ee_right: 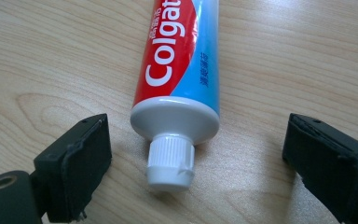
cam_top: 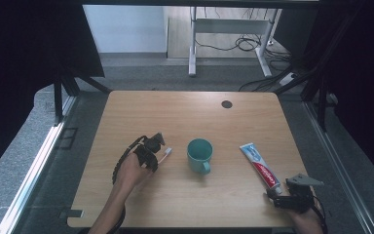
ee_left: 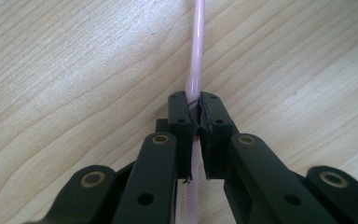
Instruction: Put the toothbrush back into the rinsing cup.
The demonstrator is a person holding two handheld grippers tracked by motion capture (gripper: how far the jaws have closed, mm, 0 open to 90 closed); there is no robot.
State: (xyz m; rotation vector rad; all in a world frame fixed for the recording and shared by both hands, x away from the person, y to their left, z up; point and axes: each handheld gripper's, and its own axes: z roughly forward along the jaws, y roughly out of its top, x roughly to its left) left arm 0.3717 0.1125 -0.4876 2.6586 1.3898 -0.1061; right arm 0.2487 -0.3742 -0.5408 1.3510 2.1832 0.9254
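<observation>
On the wooden table (cam_top: 185,195), both grippers work either side of a teal mug (cam_top: 199,154).

The left gripper (ee_left: 194,119) is pinched tight on the pale pink toothbrush (ee_left: 196,56), low over the wood just left of the mug. The right gripper (ee_right: 196,158) hangs with its jaws spread wide around the cap end of the Colgate toothpaste tube (ee_right: 182,60), which lies flat right of the mug. Grasping seems in hand; next, likely, closing squarely on the tube's neck without rolling it.
</observation>
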